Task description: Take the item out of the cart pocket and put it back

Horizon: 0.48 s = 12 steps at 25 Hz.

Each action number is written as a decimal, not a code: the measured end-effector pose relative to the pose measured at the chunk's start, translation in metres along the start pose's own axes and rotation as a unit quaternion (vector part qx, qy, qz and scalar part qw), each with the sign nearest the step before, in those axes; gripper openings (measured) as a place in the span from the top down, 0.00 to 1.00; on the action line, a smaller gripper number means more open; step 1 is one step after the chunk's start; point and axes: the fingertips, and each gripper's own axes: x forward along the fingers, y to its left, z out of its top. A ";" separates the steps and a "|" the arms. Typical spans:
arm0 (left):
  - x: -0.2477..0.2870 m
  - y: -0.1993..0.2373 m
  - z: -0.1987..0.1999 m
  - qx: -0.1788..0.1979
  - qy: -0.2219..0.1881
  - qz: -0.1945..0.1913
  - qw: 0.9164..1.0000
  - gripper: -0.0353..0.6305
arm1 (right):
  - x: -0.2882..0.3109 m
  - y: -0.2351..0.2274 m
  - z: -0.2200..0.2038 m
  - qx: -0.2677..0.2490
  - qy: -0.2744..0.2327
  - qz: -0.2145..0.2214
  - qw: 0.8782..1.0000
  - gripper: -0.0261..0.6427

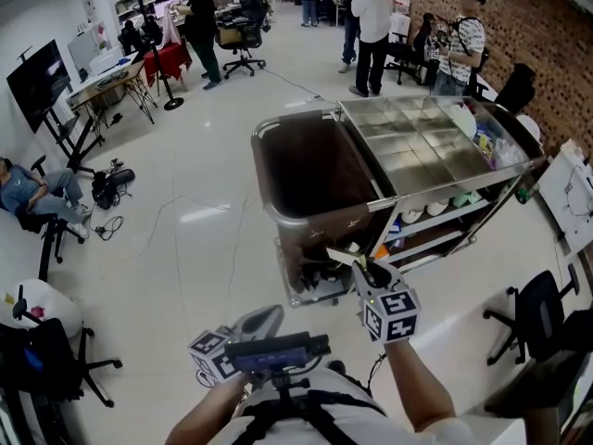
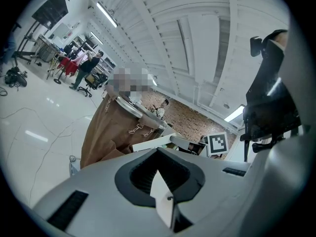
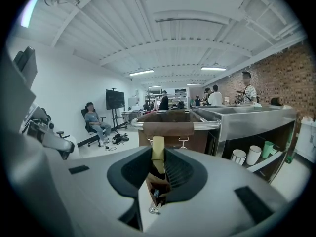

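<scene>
A steel cart stands ahead, with a brown bag hung in a frame at its left end. My right gripper is at the near end of that bag, shut on a thin pale yellowish item that sticks out to the left. In the right gripper view the item stands upright between the jaws of the right gripper, with the bag's brown flap just beyond. My left gripper hangs low near my body with its jaws together and nothing in them; its own view shows the same.
Cups stand on the cart's lower shelf, and small goods lie in the top trays. Office chairs stand at my right and left. People stand at the far end, one sits at the left wall. Cables lie on the floor.
</scene>
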 end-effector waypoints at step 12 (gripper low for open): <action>-0.004 -0.003 -0.002 0.002 0.002 0.000 1.000 0.94 | 0.018 0.001 -0.019 -0.008 0.028 0.002 1.000 0.84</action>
